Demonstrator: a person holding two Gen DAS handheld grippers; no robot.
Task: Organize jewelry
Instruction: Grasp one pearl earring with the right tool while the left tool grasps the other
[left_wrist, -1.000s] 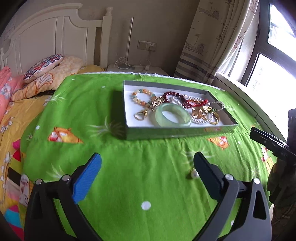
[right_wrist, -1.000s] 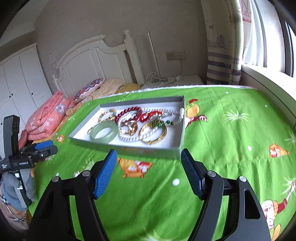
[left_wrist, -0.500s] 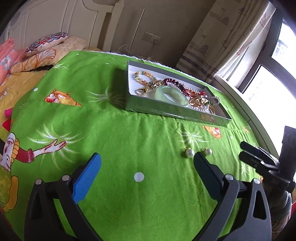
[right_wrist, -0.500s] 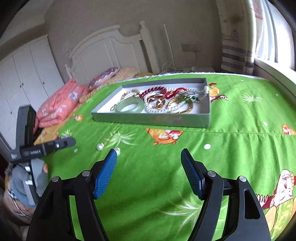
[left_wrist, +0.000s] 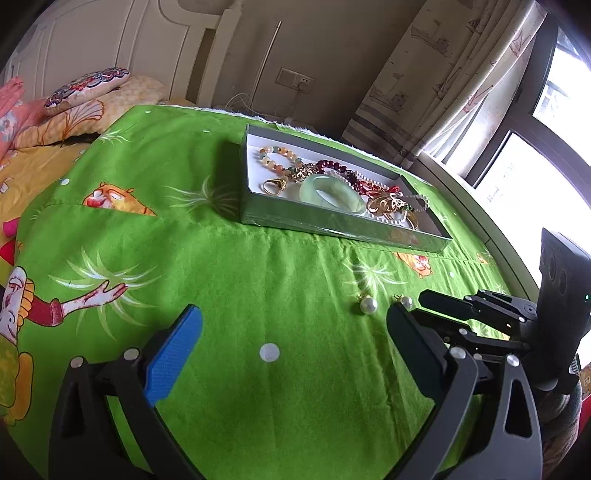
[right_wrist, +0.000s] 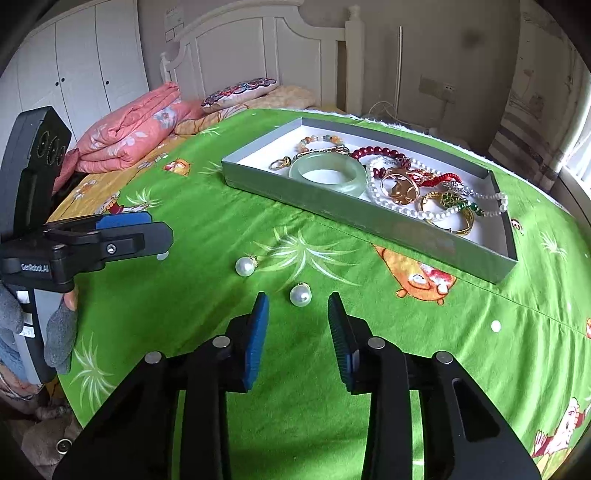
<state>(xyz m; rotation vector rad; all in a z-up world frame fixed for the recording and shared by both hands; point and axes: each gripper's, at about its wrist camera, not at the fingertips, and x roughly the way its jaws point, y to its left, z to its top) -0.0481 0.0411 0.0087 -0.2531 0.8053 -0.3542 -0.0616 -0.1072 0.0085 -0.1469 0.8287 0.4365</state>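
Two pearl earrings lie on the green bedspread: one (right_wrist: 300, 295) just ahead of my right gripper (right_wrist: 297, 325), between the lines of its open fingers, the other (right_wrist: 245, 266) further left. In the left wrist view they are the left pearl (left_wrist: 368, 305) and the right pearl (left_wrist: 406, 302). A grey tray (right_wrist: 332, 205) holds a jade bangle (right_wrist: 327, 173), red beads, a pearl strand, gold rings and bracelets. My left gripper (left_wrist: 291, 350) is open and empty, low over the bedspread, well short of the pearls.
The tray (left_wrist: 332, 225) sits towards the far side of the bed. Pillows (left_wrist: 88, 85) and a folded pink quilt (right_wrist: 136, 129) lie by the white headboard. A window and curtain (left_wrist: 443, 74) stand to the right. The bed edge is near both grippers.
Both grippers have pulled back from the tray and dropped towards the two pearl earrings. My right gripper has narrowed its opening and now lines up on the nearer pearl.
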